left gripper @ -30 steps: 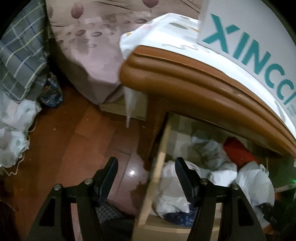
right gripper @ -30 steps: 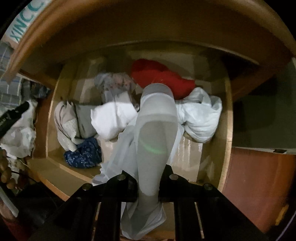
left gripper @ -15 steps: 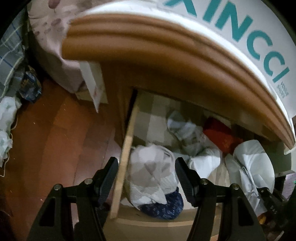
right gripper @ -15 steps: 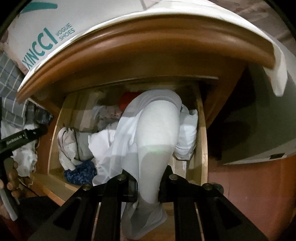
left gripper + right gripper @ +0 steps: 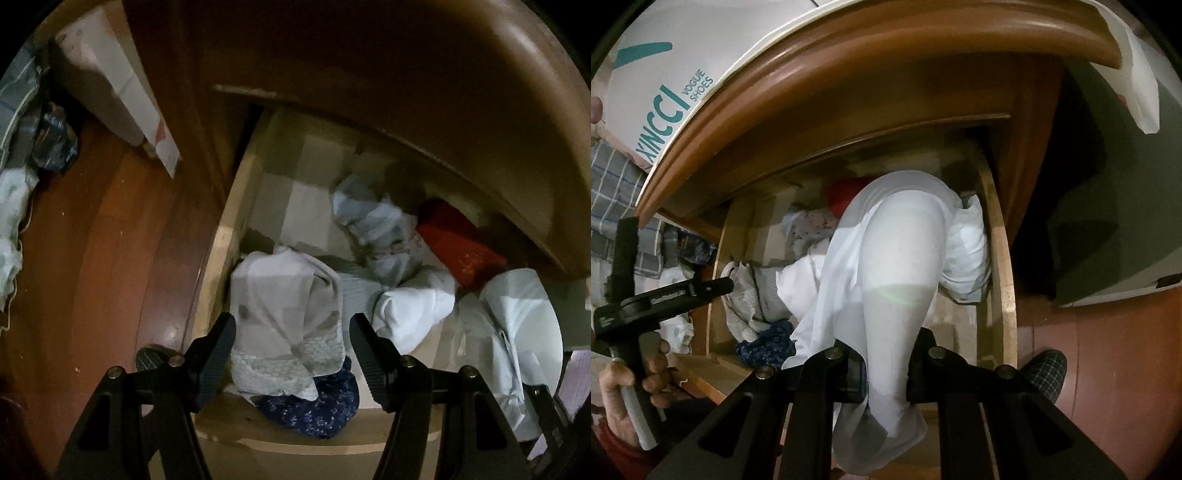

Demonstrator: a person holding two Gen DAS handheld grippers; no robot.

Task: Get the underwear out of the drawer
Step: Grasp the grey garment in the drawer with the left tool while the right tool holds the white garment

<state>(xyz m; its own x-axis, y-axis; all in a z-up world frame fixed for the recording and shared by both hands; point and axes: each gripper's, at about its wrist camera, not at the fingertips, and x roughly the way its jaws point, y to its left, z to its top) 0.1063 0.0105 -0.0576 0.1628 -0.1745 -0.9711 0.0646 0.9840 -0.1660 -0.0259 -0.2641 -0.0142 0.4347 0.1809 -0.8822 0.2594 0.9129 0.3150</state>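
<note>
Left gripper (image 5: 291,354) has dropped over the drawer (image 5: 221,258), jaws apart around the lace-trimmed underwear (image 5: 284,314). Right gripper (image 5: 886,369) pinches white underwear (image 5: 897,258). Soft, light stuff; I'd grab a bunched fold.

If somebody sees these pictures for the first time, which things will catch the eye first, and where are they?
First, the pale white garment clamped in the right hand-held gripper, draped up over the open drawer. Next, the left hand-held gripper, its jaws open around a grey lace-trimmed garment at the drawer's front left. A red garment glows at the back, under the cabinet's wooden top.
</note>
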